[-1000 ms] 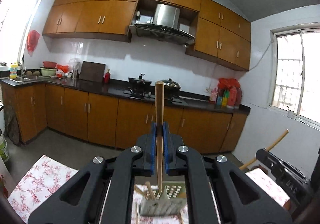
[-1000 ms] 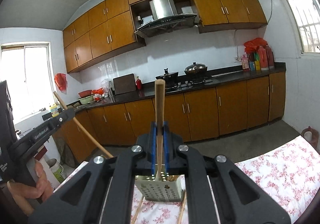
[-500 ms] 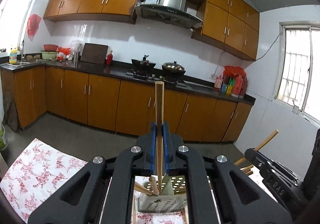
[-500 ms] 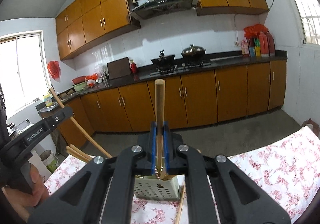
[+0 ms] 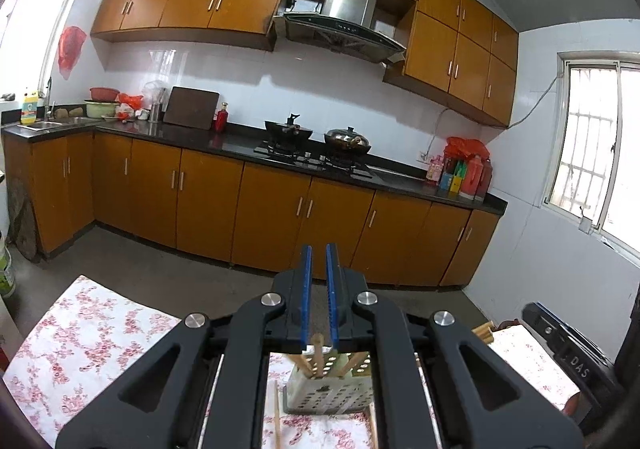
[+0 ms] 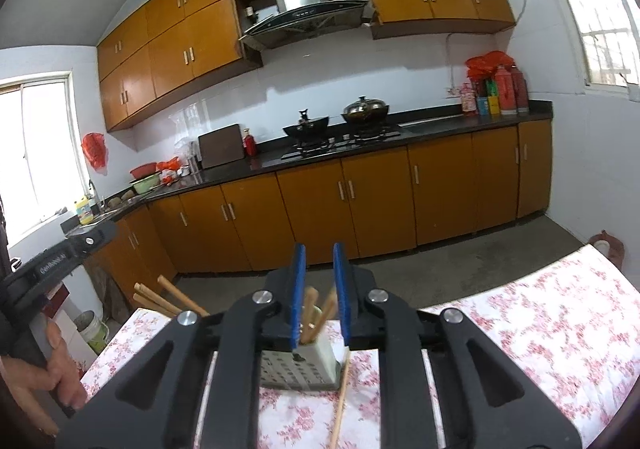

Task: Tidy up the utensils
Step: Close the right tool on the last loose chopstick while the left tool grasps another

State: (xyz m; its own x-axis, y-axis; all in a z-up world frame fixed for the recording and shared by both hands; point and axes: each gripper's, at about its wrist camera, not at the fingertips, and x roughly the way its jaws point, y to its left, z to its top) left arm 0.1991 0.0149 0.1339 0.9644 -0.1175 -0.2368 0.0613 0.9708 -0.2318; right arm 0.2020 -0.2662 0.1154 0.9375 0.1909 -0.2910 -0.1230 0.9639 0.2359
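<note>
Wooden loose chopsticks lie flat on the floral tablecloth, low under the left gripper and nearer the person than its fingertips, one to the left of the chopstick holder and another at its right foot. Their long axes run roughly along the line the gripper points, away from the camera. From the right wrist, one such stick shows below the right gripper, beneath its right finger and touching or just beside the holder's corner.

Just beyond, the pale perforated holder stands upright on the cloth, straight ahead of and below both pairs of fingertips, with upright chopsticks leaning inside it; their tops show through the gap in each gripper.

The left gripper's blue pads stand all but together, a narrow slit between them and nothing clamped in it. The right gripper's jaws are opening, a wider gap, with no stick pressed between the pads; the sticks seen there stand in the holder beyond.

By the look of it, the stick on the holder's left falls to the left hand and the one on its right to the right hand, each calling for a dip down and back toward the person.

Orange kitchen cabinets fill the far wall.
</note>
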